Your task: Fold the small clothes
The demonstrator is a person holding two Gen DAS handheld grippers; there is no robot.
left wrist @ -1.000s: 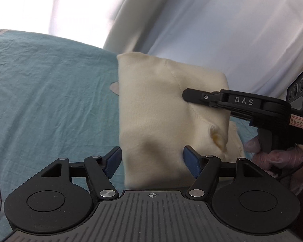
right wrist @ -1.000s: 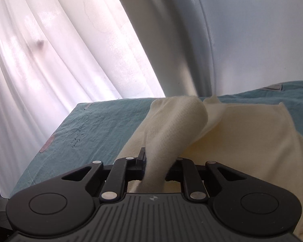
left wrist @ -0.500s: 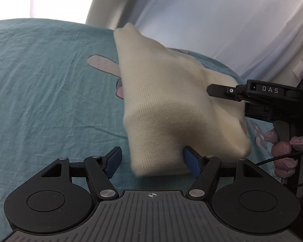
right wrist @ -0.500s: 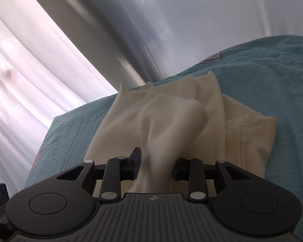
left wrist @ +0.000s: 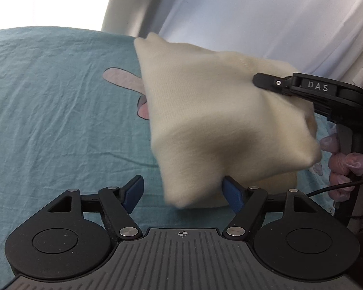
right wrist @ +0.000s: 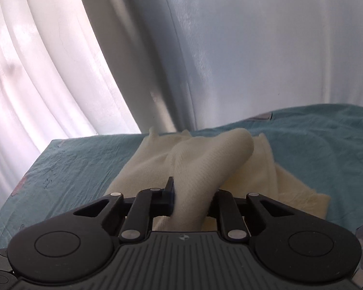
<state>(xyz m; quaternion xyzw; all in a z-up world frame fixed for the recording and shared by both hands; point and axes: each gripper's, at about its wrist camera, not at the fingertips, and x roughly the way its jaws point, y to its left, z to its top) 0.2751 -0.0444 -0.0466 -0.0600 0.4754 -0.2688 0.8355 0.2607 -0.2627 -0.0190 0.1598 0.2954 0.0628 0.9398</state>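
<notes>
A cream knit garment (left wrist: pixel 217 120) is partly lifted off the teal bed sheet (left wrist: pixel 60 108). My right gripper (right wrist: pixel 192 191) is closing, its pads pinching a raised fold of the garment (right wrist: pixel 205 164). In the left wrist view the same gripper (left wrist: pixel 257 82) reaches in from the right onto the cloth. A gloved hand (left wrist: pixel 343 162) holds its handle. My left gripper (left wrist: pixel 181 188) stands wide, its jaws opening. A blurred lower corner of the garment hangs between its blue pads (left wrist: pixel 232 193), which do not clamp it. The rest of the garment lies flat on the sheet.
White curtains (right wrist: pixel 48 72) hang close behind the bed's far edge. A pink cartoon print (left wrist: pixel 123 79) shows on the sheet left of the garment. The sheet's left corner (right wrist: pixel 55 145) drops off near the curtain. A cable (left wrist: pixel 326 189) trails from the right handle.
The garment's near part has come up off the sheet, and its corner now hangs between the left jaws. The right jaws widened half a second ago, then narrowed on the fold again.
</notes>
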